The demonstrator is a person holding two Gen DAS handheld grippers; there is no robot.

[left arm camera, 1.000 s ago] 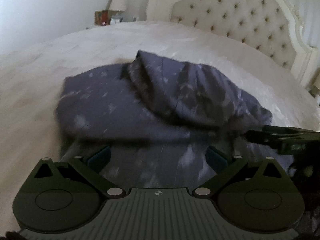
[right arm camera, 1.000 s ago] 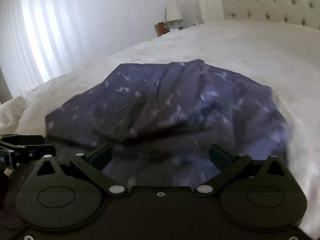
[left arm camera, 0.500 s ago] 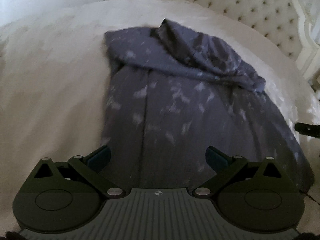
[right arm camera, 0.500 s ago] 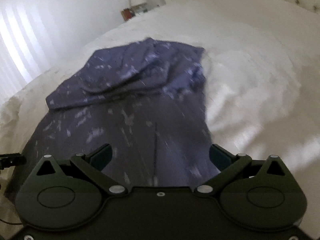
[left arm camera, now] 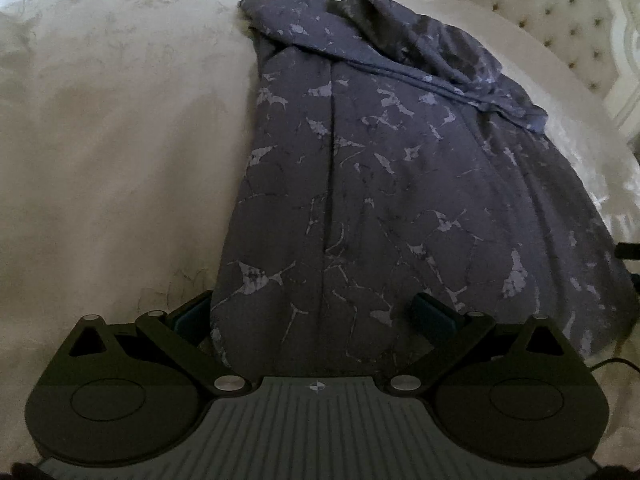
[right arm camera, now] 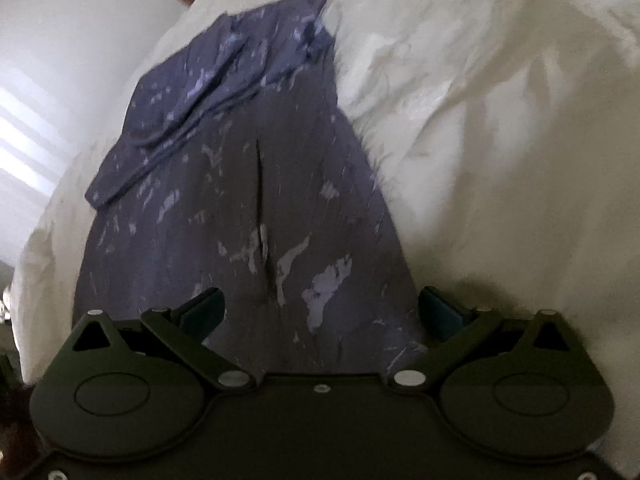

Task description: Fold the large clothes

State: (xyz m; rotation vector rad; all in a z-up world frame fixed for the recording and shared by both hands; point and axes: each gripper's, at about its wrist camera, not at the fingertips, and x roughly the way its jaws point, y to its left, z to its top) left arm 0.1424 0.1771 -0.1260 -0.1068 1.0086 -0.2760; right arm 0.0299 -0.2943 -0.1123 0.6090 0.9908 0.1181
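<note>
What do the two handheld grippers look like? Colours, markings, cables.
Left gripper: black linkage arms with silver pivot pins, two round black discs, teal fingertips, and a grey ribbed plate bearing a small cross mark. Right gripper: same black build and teal tips, but a plain dark plate. A thin dark cable shows at the left view's right edge.

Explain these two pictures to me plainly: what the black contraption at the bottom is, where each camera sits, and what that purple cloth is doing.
No robot here: a person carries a hand-held gripper in each hand, each with a wide-angle camera looking along its two fingers. One picture comes from the left gripper, the other from the right gripper. The black shapes below are the grippers' own bodies. Both stand open and hold nothing. A dark purple patterned garment lies spread on a white bed, its far end folded back over itself. A tufted headboard shows in the left view.
</note>
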